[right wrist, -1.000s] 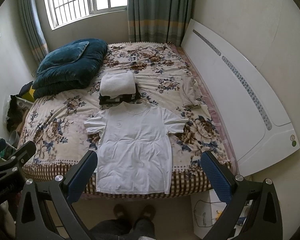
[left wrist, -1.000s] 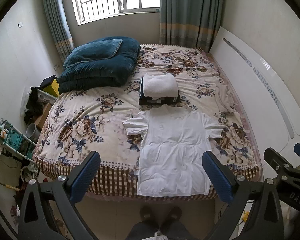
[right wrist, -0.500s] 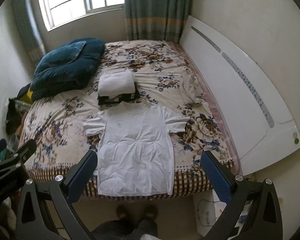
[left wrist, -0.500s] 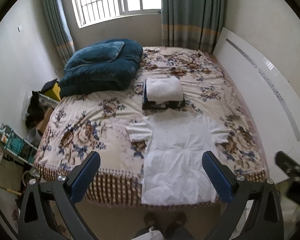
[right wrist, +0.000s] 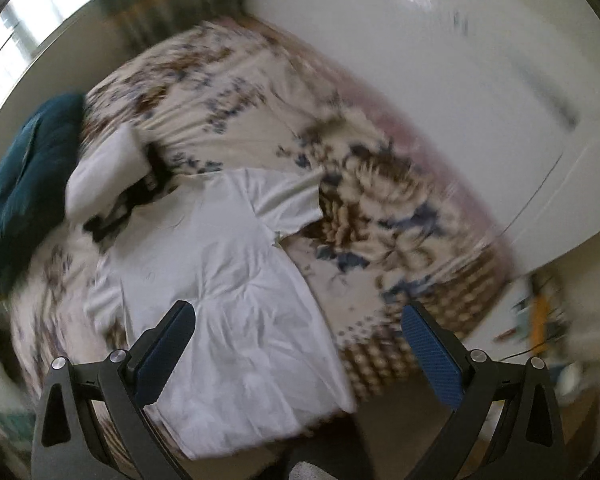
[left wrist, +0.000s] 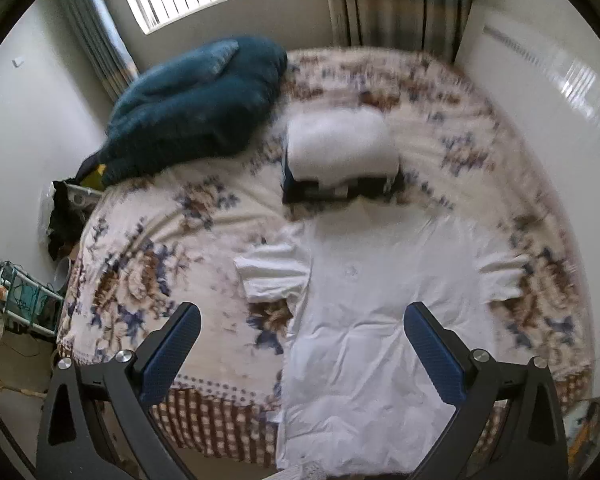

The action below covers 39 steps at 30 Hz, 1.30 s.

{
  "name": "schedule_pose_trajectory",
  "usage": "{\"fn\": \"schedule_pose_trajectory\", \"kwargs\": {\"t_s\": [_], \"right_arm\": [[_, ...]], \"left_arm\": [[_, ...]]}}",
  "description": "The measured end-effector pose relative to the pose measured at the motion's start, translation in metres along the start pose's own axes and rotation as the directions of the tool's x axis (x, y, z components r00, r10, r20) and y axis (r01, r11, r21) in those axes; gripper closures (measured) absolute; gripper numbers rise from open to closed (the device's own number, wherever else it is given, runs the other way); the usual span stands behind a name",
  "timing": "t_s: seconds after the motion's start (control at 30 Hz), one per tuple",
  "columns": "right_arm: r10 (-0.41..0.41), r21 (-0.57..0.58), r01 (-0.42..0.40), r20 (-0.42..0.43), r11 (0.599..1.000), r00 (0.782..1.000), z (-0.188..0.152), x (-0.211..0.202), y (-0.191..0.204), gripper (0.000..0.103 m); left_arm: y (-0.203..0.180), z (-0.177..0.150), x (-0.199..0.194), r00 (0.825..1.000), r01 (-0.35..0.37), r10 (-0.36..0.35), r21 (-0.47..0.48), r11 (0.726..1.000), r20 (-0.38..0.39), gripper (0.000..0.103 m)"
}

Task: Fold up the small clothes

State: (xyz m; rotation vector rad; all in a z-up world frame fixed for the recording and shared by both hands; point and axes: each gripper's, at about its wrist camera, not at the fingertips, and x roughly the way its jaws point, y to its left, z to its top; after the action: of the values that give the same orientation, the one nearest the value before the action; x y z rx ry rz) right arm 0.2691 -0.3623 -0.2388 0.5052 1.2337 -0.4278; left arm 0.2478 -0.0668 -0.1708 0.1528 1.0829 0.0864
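A white short-sleeved T-shirt [left wrist: 376, 312] lies flat, face up, on the floral bedspread [left wrist: 148, 264], its hem hanging over the near bed edge. It also shows in the right wrist view [right wrist: 228, 280], tilted. My left gripper [left wrist: 300, 344] is open and empty, held above the shirt's left side. My right gripper [right wrist: 296, 344] is open and empty, above the shirt's lower right part. Both views are motion-blurred.
A stack of folded clothes with a white one on top [left wrist: 340, 148] sits just beyond the shirt's collar. A dark teal quilt [left wrist: 196, 108] lies at the far left. A white headboard [right wrist: 440, 92] runs along the right side. Clutter stands on the floor at left [left wrist: 24, 304].
Both grippers have moved forward and down toward the bed, so the shirt looms larger. The right gripper has also swung and tilted to the right. The shirt has not moved.
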Motion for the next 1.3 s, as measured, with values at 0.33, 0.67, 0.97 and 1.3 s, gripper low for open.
{"fn": "schedule_pose_trajectory", "kwargs": {"t_s": [0.33, 0.67, 0.97, 1.3], "right_arm": [[0.202, 0.469, -0.092, -0.191, 0.878, 0.960, 0.065, 0.315, -0.081, 0.019], [0.292, 0.606, -0.227, -0.009, 0.762, 0.956, 0.076, 0.422, -0.069, 0.098], [0.142, -0.029, -0.140, 0.089, 0.990, 0.986, 0.093, 0.349, 0.117, 0.099], [-0.030, -0.622, -0.072, -0.151, 0.780, 0.988, -0.043, 0.410, 0.285, 0.087]], "left_arm": [[-0.062, -0.013, 0.224, 0.969, -0.072, 0.065, -0.022, 0.997, -0.240, 0.000], [-0.084, -0.006, 0.312, 0.959, 0.002, -0.018, -0.056, 0.998, -0.283, 0.000], [-0.023, -0.002, 0.302, 0.970, -0.029, 0.003, -0.106, 0.994, -0.244, 0.000], [0.061, -0.036, 0.308, 0.954, -0.130, 0.076, -0.171, 0.977, -0.290, 0.000]]}}
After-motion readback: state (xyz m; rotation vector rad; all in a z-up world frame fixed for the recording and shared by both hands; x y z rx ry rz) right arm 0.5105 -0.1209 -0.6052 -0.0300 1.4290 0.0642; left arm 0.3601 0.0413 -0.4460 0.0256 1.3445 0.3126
